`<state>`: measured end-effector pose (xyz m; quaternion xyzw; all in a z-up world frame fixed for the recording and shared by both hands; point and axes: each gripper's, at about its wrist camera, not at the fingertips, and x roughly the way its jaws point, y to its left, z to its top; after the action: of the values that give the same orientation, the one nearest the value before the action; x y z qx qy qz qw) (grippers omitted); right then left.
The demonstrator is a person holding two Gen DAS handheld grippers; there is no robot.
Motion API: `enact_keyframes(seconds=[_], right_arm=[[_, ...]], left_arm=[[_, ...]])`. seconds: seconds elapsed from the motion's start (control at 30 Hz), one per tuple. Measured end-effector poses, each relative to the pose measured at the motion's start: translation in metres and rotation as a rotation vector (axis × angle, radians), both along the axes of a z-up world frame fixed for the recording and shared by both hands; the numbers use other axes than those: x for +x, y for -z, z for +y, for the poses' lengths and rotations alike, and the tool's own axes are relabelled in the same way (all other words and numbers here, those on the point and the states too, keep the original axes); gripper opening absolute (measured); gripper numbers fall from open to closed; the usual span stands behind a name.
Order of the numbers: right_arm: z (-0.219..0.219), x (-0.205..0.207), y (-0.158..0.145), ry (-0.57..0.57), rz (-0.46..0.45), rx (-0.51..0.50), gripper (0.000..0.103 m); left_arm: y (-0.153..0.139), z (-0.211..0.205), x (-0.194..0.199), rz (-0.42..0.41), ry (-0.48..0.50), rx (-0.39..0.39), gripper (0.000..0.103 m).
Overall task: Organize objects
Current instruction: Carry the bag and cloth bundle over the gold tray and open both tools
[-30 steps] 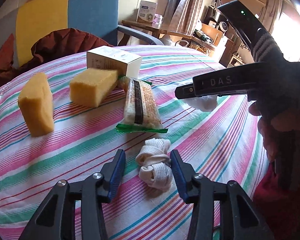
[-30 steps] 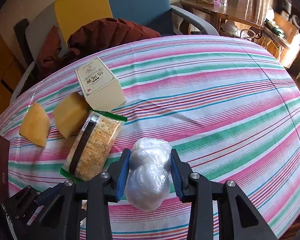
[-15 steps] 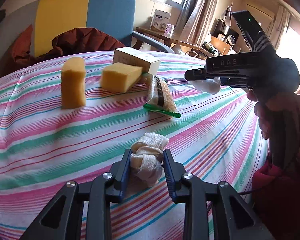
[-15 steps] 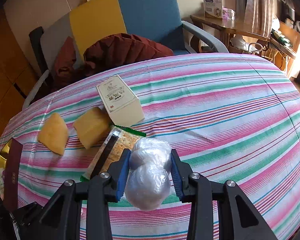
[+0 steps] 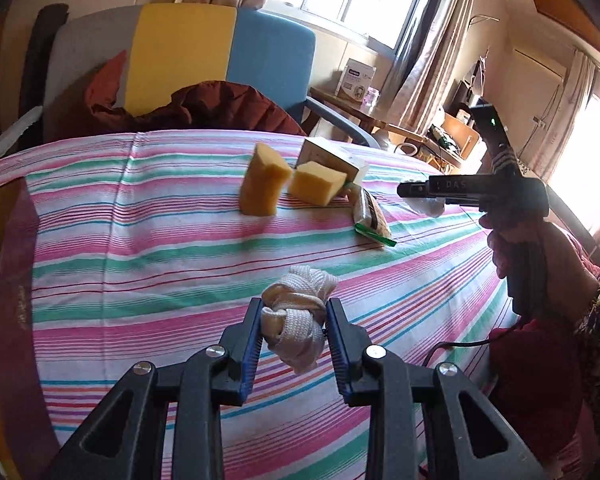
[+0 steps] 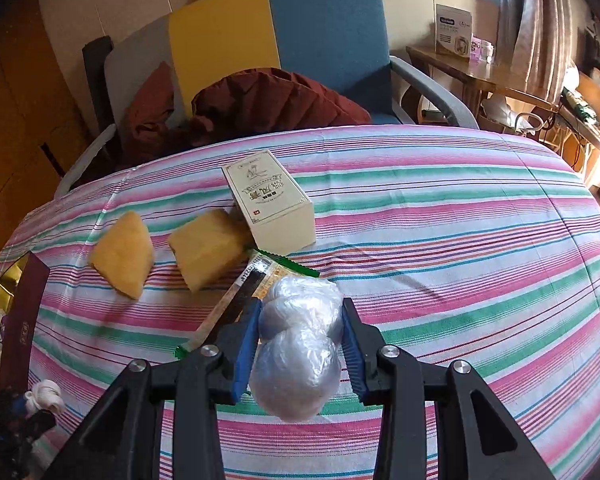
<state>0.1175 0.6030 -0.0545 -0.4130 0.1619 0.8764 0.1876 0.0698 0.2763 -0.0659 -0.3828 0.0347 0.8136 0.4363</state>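
My left gripper (image 5: 294, 324) is shut on a knotted white cloth bundle (image 5: 296, 316) and holds it above the striped tablecloth (image 5: 140, 248). My right gripper (image 6: 300, 330) is shut on a knotted clear plastic bag (image 6: 298, 348), held above the table near the cracker packet (image 6: 244, 292). The right gripper also shows in the left wrist view (image 5: 420, 194), at the right. Two yellow sponges (image 6: 124, 252) (image 6: 208, 246), a cream box (image 6: 270, 204) and the cracker packet (image 5: 370, 216) lie together at mid-table.
A dark purple box (image 6: 20, 320) with gold inside sits at the table's left edge. A yellow-and-blue armchair (image 6: 276, 44) with a dark red jacket (image 6: 260, 100) stands behind the table. A wooden side table (image 6: 480, 76) is at the back right.
My left gripper closed on the white cloth bundle and lifted it off the table, swinging left. My right gripper rose and drew back a little, still holding the plastic bag.
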Motion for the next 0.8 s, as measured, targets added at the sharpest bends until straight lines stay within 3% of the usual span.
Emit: enact_keyframes(seconds=[0.43,0.6,0.8], right_arm=[[-0.022,-0.002,-0.012,-0.060,0.055,0.049,0.039],[-0.038,-0.002,-0.025,-0.094,0.106,0.072,0.039],[-0.089,-0.004,-0.038,-0.168,0.158,0.009,0.039]], left_arm=[[-0.033,-0.112,-0.034,0.010,-0.251,0.069,0.030],[-0.027,-0.148,-0.046,-0.014,-0.340,0.057,0.030],[-0.011,-0.173,-0.059,-0.074,-0.388,0.024,0.030]])
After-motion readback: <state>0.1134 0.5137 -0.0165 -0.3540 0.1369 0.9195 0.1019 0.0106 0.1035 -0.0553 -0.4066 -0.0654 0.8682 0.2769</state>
